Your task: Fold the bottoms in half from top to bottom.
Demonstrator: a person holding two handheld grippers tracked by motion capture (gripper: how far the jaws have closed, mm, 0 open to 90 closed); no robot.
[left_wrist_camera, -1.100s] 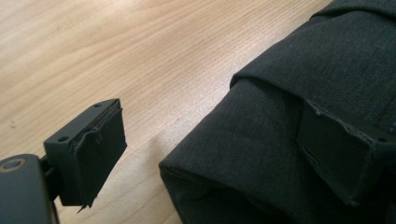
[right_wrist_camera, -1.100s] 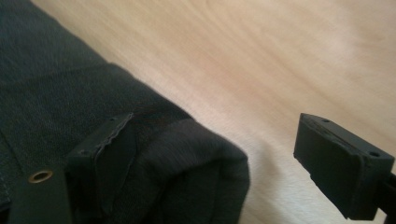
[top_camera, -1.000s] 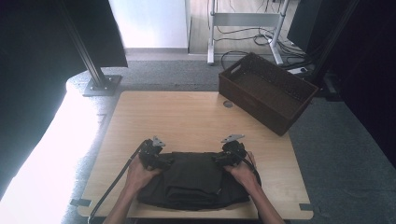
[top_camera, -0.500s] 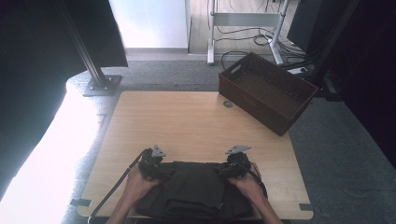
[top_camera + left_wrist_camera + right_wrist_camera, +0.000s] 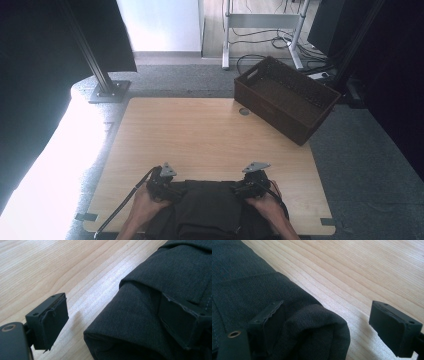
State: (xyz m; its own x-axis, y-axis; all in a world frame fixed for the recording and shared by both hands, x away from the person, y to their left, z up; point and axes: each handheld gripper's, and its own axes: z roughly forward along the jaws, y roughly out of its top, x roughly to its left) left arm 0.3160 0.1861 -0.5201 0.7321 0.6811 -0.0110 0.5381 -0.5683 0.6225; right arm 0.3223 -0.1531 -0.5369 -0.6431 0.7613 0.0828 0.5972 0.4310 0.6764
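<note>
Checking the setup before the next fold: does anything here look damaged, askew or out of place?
One thing: the pad on the left tongs' outer jaw has a torn, ragged lower edge. Otherwise the folded dark garment lies flat at the table's near edge, and the brown basket sits upright at the far right corner, overhanging it.

two black handheld grippers, left gripper [image 5: 162, 184] and right gripper [image 5: 252, 183], each topped by a grey three-cornered plate; screw holes in square black jaws; black cable trailing left; bare forearms.
</note>
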